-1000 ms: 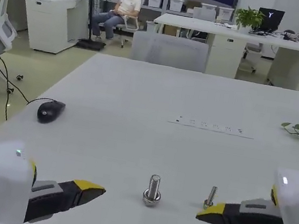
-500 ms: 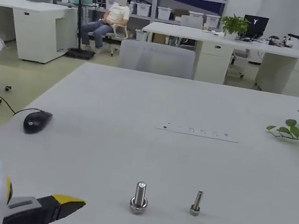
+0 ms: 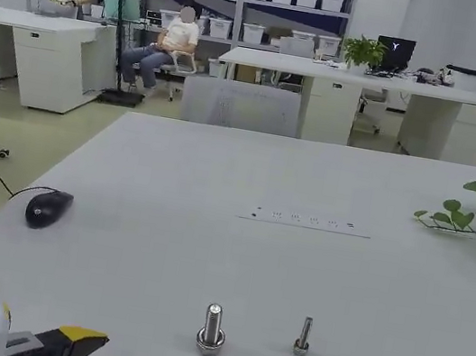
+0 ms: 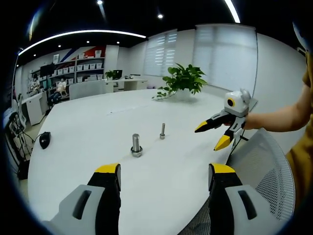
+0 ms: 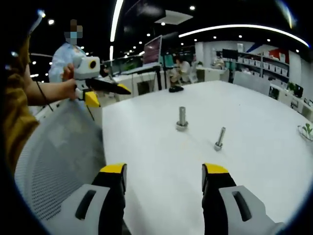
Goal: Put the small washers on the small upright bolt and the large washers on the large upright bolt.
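Left gripper view: left tongs (image 4: 165, 169) spread wide, empty; right tongs (image 5: 164, 169) likewise, touching nothing.

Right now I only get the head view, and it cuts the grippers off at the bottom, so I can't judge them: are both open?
Observer: The left gripper is wide open, with nothing between its jaws.
Operator: And the right?
Observer: The right gripper is open too, and empty.
Operator: What's past my right edge?
Observer: A bushy plant stands on the table, well beyond both bolts.
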{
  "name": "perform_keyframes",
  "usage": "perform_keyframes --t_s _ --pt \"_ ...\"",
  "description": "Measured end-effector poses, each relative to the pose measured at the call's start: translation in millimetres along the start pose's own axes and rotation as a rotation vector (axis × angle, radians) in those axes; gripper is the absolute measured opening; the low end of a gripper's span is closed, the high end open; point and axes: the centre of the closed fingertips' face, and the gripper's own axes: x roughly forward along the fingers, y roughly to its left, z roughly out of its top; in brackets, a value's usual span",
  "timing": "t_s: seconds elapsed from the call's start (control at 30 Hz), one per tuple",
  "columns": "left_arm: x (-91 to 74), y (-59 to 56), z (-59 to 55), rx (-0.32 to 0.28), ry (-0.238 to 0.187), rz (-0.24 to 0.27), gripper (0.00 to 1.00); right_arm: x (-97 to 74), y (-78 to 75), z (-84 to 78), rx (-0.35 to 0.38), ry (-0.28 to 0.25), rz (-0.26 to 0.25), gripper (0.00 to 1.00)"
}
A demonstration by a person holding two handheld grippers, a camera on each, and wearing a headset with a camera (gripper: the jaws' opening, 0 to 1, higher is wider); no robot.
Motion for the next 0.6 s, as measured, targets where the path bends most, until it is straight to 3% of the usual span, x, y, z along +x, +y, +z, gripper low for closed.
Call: perform_keyframes --t_s 0.6 --pt "-2.3 0.6 -4.4 -0.013 0.004 0.009 0.72 3.9 -5.0 -6.6 0.012 0.01 -0.006 0.65"
